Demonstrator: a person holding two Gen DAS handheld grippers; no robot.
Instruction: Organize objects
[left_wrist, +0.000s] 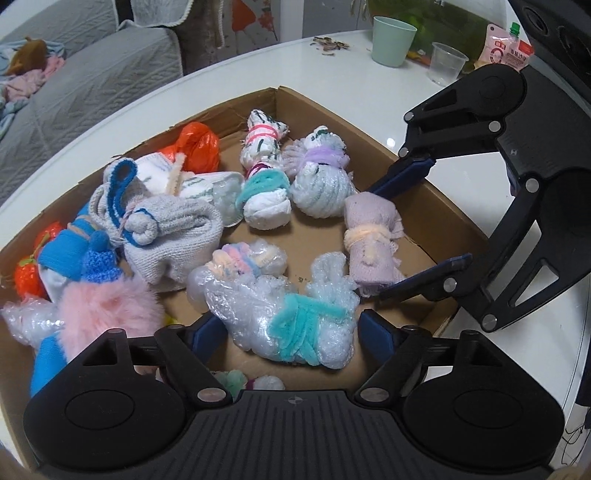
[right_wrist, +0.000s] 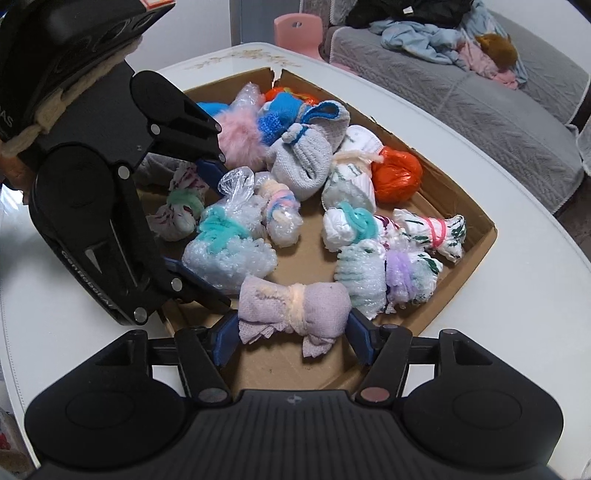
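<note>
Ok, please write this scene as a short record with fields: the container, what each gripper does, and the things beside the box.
container: cardboard box on white table, full of tied bundles
left gripper: open, fingers either side of bubble-wrap bundle with teal tie
right gripper: open, fingers either side of lilac cloth bundle
beside box: green cup, clear plastic cup

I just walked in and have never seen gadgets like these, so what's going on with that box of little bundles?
A person is sorting small tied bundles in a shallow brown cardboard box on a white table, using two hand-held tools. The right gripper is open around a lilac cloth roll tied with cream yarn, its blue fingers on either side. The left gripper is open around a clear bubble-wrap bundle tied with teal yarn. From these views I cannot tell whether either bundle has been lifted.
</note>
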